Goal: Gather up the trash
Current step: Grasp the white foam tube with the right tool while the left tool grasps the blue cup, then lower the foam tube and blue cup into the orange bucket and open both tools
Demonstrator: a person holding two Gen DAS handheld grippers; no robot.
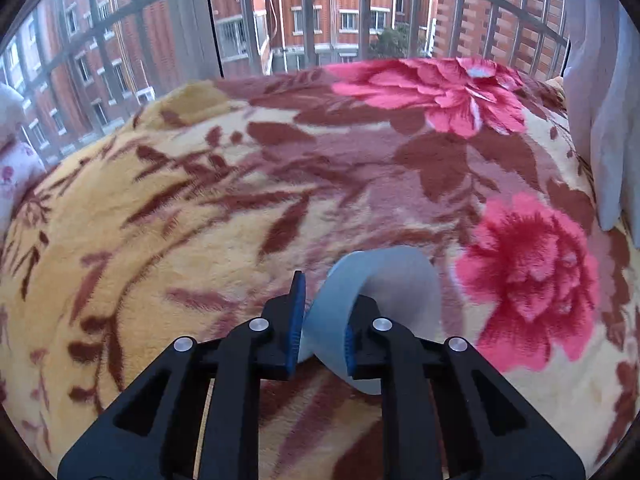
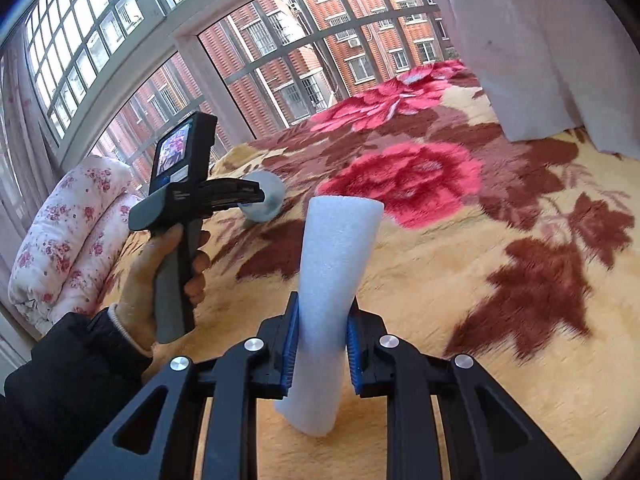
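In the left wrist view my left gripper (image 1: 322,328) is shut on a curled piece of white foam sheet (image 1: 400,276), its blue pads pinching one edge just above the floral blanket (image 1: 180,220). In the right wrist view my right gripper (image 2: 322,340) is shut on a rolled white foam tube (image 2: 340,248) that stands nearly upright between the pads. The same view shows a hand (image 2: 160,272) in a dark sleeve holding the left gripper (image 2: 256,196) at the left, with its foam piece (image 2: 272,190) at the tips.
The yellow blanket (image 2: 500,340) with red flowers covers the whole bed. A folded flowered quilt (image 2: 68,240) lies at the bed's left end. A barred window (image 1: 280,20) runs behind the bed. A pale curtain (image 2: 560,60) hangs over the right side.
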